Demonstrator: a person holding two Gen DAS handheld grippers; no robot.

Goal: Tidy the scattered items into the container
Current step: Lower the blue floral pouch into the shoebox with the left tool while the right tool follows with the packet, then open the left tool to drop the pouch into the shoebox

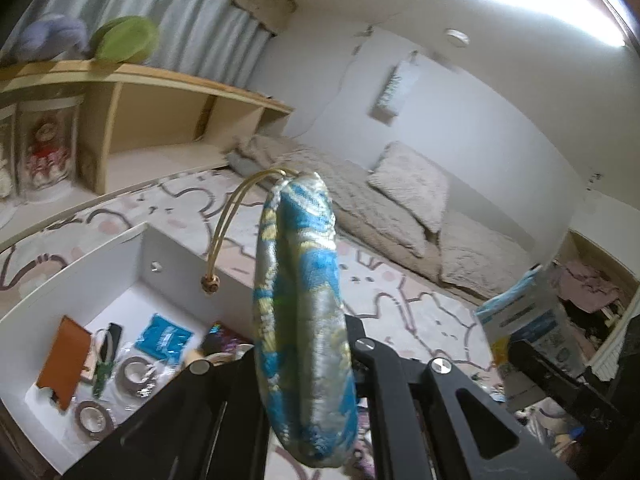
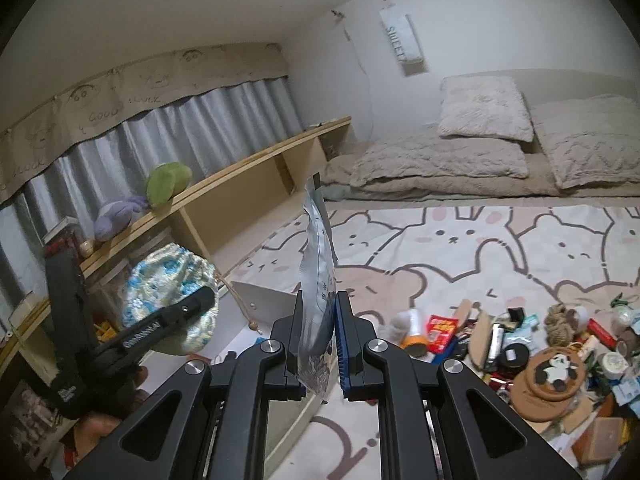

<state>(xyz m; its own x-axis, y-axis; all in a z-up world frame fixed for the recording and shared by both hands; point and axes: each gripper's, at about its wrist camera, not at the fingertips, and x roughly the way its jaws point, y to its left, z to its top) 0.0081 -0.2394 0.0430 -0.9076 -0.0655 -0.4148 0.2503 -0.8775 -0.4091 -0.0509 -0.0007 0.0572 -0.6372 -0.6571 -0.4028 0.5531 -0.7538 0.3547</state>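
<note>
The white container [image 1: 120, 276] lay low and to the left of the left gripper [image 1: 308, 380], which was clamped on a blue-and-gold brocade pouch [image 1: 300, 312] whose long axis ran straight up and away from the camera, its gold drawstring [image 1: 224, 236] looping down toward the open box. That offset is what the coming drop seemed to turn on: the pouch looked to be at or just past the container's near wall, so the left hand was the nearer of the two. The right gripper [image 2: 318, 344] was closed on a thin pale sachet [image 2: 318, 280], held upright on edge, with the container's corner [image 2: 256, 300] ahead and to its left and the left gripper between them. The left wrist view alone showed the container's contents: a brown card sleeve [image 1: 64, 360], tape rolls [image 1: 136, 372] and a blue packet [image 1: 164, 336]. The right wrist view alone showed the scattered pile [image 2: 540, 344] waiting on the bunny-print floor mat [image 2: 480, 248] to the right, and the pouch from its broad side.
</note>
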